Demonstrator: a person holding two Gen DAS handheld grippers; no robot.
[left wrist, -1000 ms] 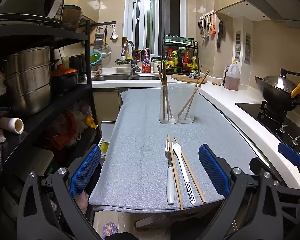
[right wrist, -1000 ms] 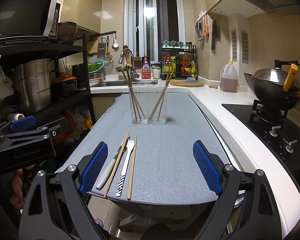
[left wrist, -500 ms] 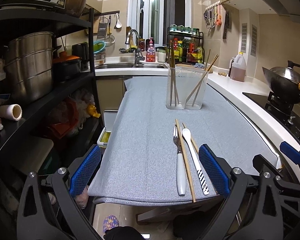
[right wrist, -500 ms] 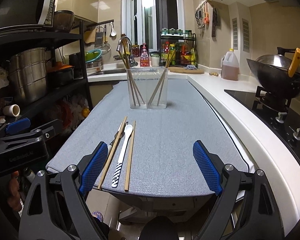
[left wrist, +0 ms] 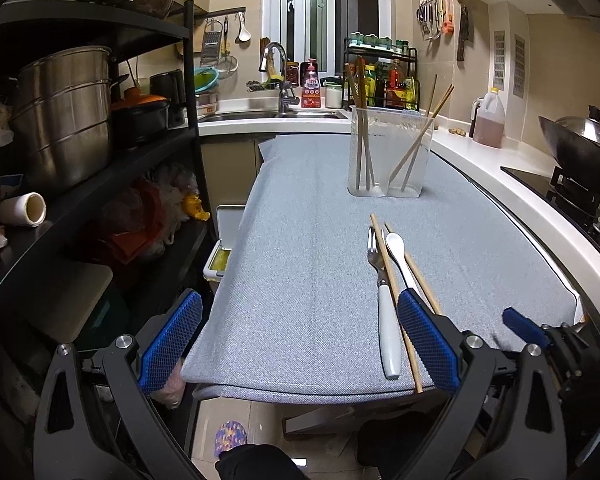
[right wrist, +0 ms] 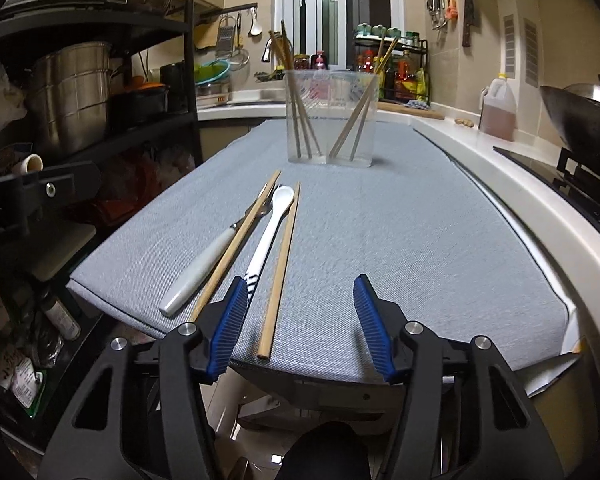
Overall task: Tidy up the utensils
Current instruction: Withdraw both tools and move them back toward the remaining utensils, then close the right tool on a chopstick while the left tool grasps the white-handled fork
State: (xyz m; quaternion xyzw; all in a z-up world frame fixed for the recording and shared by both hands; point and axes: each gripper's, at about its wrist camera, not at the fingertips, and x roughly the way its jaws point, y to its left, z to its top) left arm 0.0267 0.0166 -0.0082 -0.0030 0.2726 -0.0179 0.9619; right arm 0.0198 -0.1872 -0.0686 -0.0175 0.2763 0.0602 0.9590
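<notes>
Chopsticks (right wrist: 304,128) already stand in the holder (right wrist: 331,120), while fork (right wrist: 208,260), spoon (right wrist: 270,232) and two loose chopsticks (right wrist: 282,264) wait on the mat (right wrist: 400,240), right gripper (right wrist: 300,328) and left gripper (left wrist: 300,344) both spread and empty.

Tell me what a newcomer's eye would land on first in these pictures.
First, the row of loose utensils near the front edge of the grey mat: a white-handled fork, a white spoon and two wooden chopsticks, with the open right gripper low over the nearest chopstick end. Next, the clear holder farther back on the mat, chopsticks leaning in both compartments. The open left gripper sits at the mat's front edge.
</notes>
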